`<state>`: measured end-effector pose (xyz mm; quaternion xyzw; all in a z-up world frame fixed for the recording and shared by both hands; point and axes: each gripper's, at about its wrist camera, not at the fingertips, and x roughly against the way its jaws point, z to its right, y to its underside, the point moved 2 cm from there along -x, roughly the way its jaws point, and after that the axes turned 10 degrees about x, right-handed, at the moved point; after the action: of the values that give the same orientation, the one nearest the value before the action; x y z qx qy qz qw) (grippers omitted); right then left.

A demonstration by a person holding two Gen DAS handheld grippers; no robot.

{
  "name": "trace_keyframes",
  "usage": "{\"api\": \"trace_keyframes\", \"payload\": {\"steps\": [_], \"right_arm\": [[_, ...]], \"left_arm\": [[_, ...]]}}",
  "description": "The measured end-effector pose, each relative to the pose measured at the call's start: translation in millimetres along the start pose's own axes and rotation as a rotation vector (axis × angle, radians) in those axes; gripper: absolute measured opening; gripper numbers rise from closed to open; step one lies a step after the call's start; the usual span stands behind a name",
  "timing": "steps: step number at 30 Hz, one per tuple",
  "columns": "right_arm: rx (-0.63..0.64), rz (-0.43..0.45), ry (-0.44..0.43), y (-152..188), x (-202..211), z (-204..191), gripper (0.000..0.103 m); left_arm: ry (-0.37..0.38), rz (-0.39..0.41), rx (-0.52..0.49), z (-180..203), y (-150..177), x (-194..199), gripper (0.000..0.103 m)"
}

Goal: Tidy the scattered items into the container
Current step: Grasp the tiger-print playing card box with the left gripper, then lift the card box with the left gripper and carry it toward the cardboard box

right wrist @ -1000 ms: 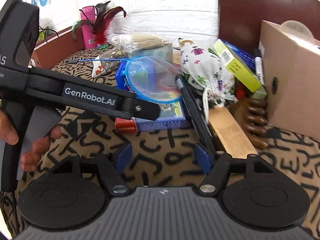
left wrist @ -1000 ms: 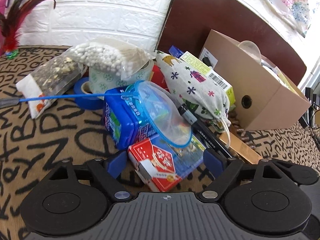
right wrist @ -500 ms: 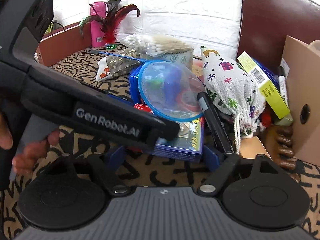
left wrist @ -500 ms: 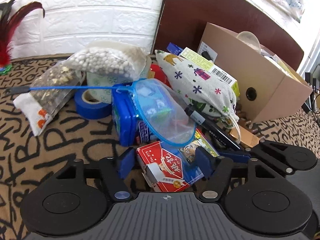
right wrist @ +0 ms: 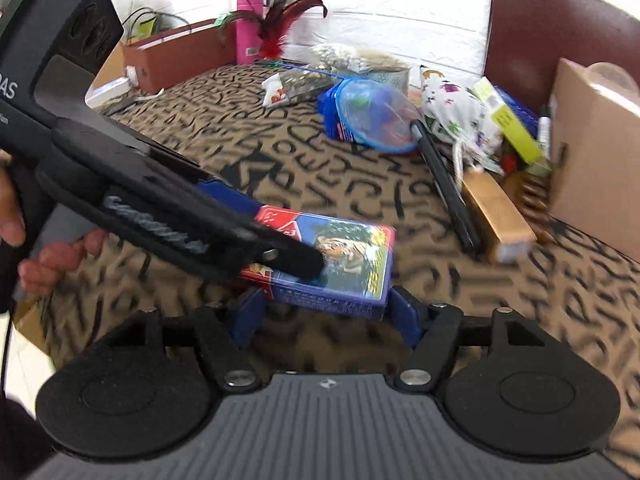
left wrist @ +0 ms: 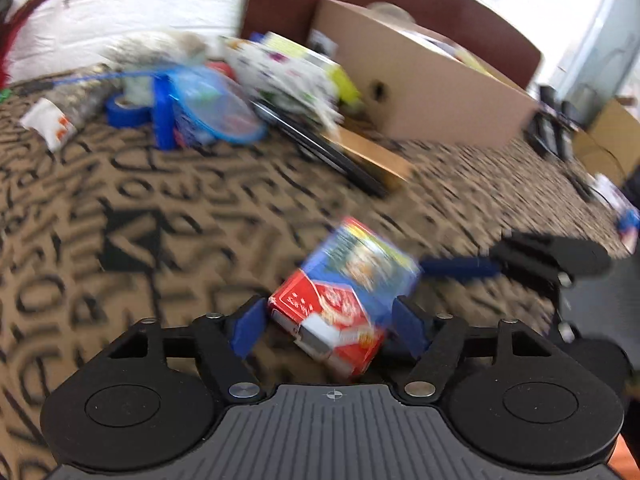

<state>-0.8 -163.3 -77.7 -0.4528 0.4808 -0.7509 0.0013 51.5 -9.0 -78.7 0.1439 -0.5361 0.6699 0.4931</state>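
Observation:
My left gripper (left wrist: pixel 326 326) is shut on a red and blue card box (left wrist: pixel 344 300) and holds it above the patterned cloth, away from the pile. The right wrist view shows the same card box (right wrist: pixel 340 260) with the left gripper's arm across it. My right gripper (right wrist: pixel 326 312) has its blue fingers on either side of the box's near end; I cannot tell whether they press it. The cardboard box container (left wrist: pixel 420 76) stands at the back right, also in the right wrist view (right wrist: pixel 592 152).
The pile remains by the container: a blue net (right wrist: pixel 376 116), a blue case (left wrist: pixel 164 116), a blue tape roll (left wrist: pixel 126 110), a printed cloth bag (right wrist: pixel 452 108), a black marker (right wrist: pixel 444 184), a wooden block (right wrist: pixel 496 208), a bead bag (left wrist: pixel 156 50). Both views are blurred.
My left gripper closed on the card box, pulled it out from under the net and lifted it back toward me. The right gripper pulled back with it.

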Motion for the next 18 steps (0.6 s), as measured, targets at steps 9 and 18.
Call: {"api": "trace_keyframes", "payload": {"steps": [9,18], "right_arm": [[-0.122,0.033,0.016,20,31,-7,0.083],[-0.033,0.028,0.021,8,10,-32,0.081]], "left_arm": [[-0.046,0.001,-0.031,11,-10,3,0.087],[-0.117,-0.094,-0.221,32,-11,-29,0.077]]}}
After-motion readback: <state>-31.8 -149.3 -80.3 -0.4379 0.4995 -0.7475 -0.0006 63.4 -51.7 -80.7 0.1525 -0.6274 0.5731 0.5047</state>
